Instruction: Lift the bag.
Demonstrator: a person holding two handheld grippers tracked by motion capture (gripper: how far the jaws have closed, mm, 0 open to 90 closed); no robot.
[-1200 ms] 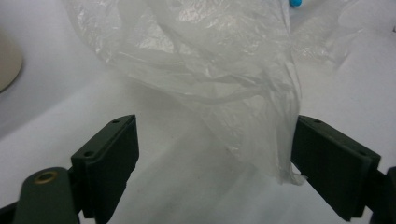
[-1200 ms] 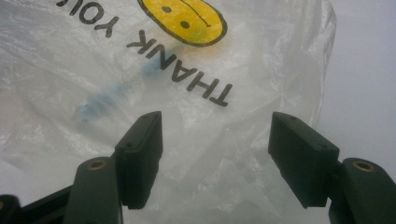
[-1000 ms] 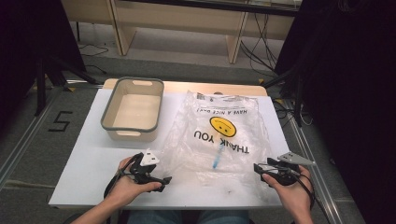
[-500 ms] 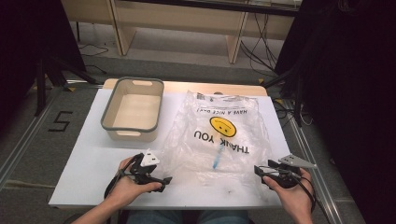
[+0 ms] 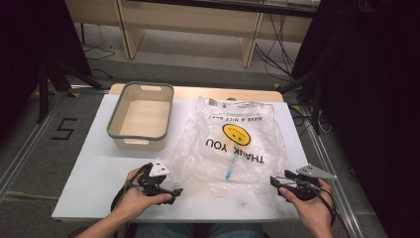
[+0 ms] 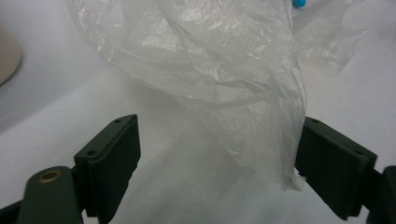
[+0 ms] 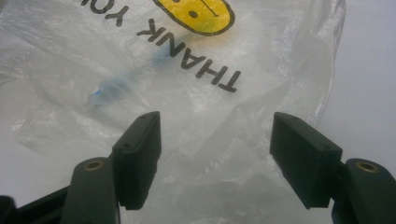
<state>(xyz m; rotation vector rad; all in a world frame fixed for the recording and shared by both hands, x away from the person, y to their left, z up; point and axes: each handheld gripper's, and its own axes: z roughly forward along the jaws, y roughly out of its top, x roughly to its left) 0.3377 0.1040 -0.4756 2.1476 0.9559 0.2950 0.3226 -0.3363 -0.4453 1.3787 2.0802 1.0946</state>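
A clear plastic bag (image 5: 233, 148) with a yellow smiley and "THANK YOU" print lies flat on the white table (image 5: 94, 163). A slim blue object (image 5: 229, 171) lies inside it, blurred through the film (image 7: 107, 88). My left gripper (image 5: 171, 187) rests at the bag's near left corner. In the left gripper view it (image 6: 217, 126) stands open, with a crumpled flap of the bag (image 6: 210, 70) hanging between the jaws, close to the right one. My right gripper (image 5: 276, 182) sits at the near right corner. Its jaws (image 7: 217, 119) are open over the bag (image 7: 187, 93) without pressing on it.
A beige tub with a grey rim (image 5: 115, 116) stands empty at the back left of the table, left of the bag. Bare tabletop lies in front of the tub. Wooden furniture legs and cables are on the floor beyond the table.
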